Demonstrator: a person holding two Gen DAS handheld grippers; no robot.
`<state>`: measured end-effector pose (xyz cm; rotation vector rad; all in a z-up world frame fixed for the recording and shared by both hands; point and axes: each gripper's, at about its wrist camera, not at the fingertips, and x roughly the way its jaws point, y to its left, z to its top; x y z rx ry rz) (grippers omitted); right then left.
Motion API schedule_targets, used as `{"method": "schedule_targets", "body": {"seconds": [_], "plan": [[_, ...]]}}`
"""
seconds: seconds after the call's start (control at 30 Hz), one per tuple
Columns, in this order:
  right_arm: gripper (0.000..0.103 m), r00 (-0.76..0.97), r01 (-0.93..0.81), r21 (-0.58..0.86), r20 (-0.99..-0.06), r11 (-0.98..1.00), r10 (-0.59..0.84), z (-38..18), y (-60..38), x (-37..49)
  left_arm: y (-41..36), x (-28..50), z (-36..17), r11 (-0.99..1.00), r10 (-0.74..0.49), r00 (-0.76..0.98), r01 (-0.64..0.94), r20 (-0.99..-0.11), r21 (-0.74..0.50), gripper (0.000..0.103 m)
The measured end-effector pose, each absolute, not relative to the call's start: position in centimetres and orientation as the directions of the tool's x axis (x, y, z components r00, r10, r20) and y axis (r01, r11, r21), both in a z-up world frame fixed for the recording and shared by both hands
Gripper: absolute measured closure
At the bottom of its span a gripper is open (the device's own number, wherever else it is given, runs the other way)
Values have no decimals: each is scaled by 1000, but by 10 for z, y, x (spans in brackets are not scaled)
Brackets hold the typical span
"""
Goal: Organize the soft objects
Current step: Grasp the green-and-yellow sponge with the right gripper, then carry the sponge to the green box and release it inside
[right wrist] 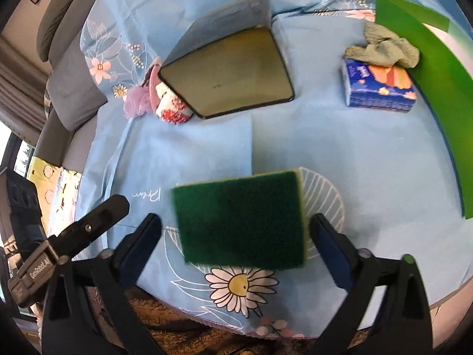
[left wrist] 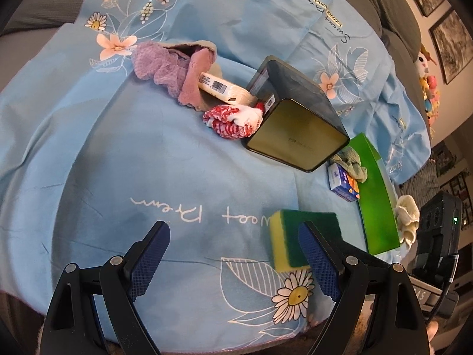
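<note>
A green and yellow sponge lies on the blue floral cloth, between the open fingers of my right gripper. It also shows in the left wrist view, by the right finger of my open, empty left gripper. A dark bin lies on its side. A red and white cloth, a purple cloth and a pink cloth lie to its left. A grey-green cloth rests on a blue tissue pack.
A green folder stands along the right. A white wrapped pack lies by the pink cloth. A cream cloth sits beyond the folder. The left gripper's body is at the right view's lower left. The table edge is close below.
</note>
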<state>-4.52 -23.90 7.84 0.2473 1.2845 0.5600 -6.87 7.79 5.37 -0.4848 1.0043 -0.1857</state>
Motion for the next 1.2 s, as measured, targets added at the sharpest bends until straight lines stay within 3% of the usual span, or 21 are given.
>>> {"method": "schedule_targets", "body": {"seconds": [0.3,0.5,0.53,0.57,0.7,0.93,1.2], "plan": [[2,212,-158,574,-775,804,595,83,-266,-35,60,-66,46,870,-417,487,-29,-767,-492,14],[46,215,-140,600,-758,787,616,82,-269,-34,33,-66,38,840,-496,436,20,-751,-543,15],[52,215,-142,601,-757,787,617,81,-268,-34,28,-66,37,840,-500,429,31,-752,-541,17],[55,211,-145,602,-756,785,619,80,-266,-34,24,-66,36,841,-503,424,39,-753,-540,25],[57,195,-150,597,-764,788,615,73,-270,-32,13,-61,28,833,-524,388,51,-758,-550,56],[56,195,-140,577,-781,805,593,66,-271,-29,-1,-63,38,856,-502,406,105,-764,-507,60],[56,352,-140,544,-754,827,555,105,-298,-18,-34,-50,86,847,-529,486,249,-696,-470,61]]}}
